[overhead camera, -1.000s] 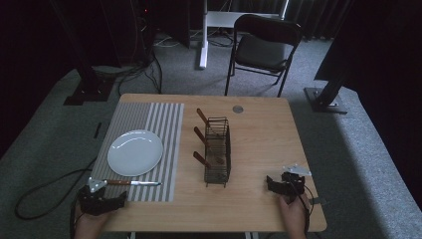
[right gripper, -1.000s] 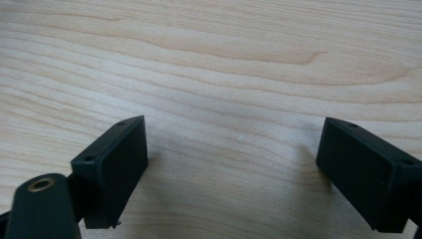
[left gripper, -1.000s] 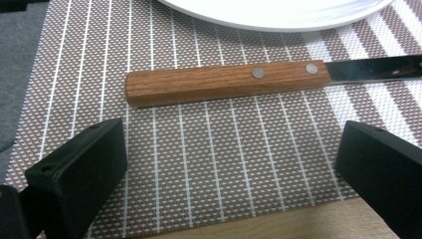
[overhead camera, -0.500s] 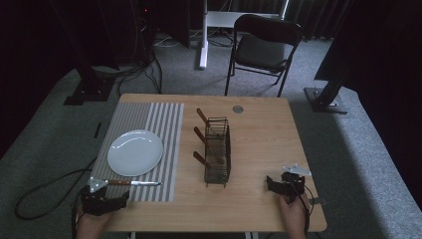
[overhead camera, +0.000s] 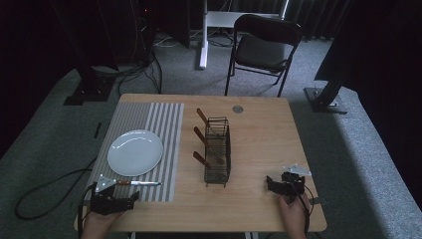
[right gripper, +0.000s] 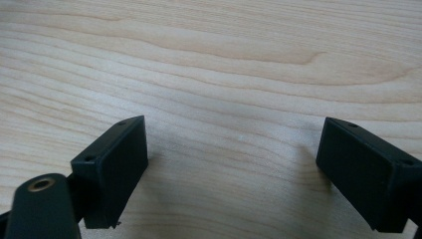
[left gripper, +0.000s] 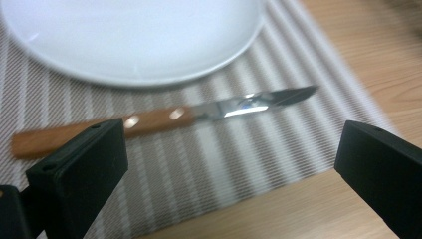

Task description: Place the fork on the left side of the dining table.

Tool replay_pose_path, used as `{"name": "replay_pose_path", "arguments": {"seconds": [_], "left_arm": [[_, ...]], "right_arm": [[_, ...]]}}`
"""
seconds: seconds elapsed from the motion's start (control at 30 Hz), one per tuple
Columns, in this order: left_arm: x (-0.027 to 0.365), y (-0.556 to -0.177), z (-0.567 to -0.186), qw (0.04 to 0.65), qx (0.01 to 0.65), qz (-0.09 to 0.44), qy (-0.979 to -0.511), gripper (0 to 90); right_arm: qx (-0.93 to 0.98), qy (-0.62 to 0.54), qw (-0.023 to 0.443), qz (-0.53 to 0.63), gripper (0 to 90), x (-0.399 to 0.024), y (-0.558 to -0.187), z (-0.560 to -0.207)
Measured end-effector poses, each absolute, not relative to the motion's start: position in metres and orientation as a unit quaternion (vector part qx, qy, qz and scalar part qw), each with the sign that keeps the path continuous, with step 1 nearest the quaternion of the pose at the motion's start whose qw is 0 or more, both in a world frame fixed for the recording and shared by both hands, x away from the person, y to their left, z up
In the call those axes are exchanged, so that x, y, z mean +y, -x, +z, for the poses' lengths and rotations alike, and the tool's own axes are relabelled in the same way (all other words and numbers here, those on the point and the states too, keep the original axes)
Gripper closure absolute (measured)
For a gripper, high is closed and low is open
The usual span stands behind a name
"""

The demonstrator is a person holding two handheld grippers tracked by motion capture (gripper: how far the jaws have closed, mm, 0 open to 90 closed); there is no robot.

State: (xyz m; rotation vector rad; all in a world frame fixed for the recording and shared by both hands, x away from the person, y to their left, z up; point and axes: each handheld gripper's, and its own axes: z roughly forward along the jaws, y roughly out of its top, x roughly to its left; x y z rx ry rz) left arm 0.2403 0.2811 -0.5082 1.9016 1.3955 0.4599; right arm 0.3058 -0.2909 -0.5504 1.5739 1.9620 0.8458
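Observation:
A knife with a wooden handle lies flat on the striped placemat, just in front of a white plate. In the high view the knife sits near the mat's front edge. My left gripper rests at the table's front left, open, its jaws wide apart just short of the knife. A black wire rack stands mid-table with three wooden handles sticking out of it to the left. My right gripper rests open on bare wood at the front right, holding nothing.
A small round grey disc lies near the table's far edge. A black folding chair stands beyond the table. Cables trail on the floor at the left. Bare wood lies ahead of the right gripper.

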Motion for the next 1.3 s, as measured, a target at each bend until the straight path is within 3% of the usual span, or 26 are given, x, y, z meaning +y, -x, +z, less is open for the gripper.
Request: {"name": "replay_pose_path", "arguments": {"seconds": [0.53,1.3], "left_arm": [[0.243,-0.267,-0.493,0.405,0.459,0.162,-0.774,0.3],[0.211,-0.305,-0.446,0.443,0.411,0.152,-0.782,0.3]], "right_arm": [[0.717,-0.576,0.242,0.309,12.4,-0.291,-0.306,-0.550],[0.718,-0.575,0.242,0.309,12.4,-0.291,-0.306,-0.551]]}}
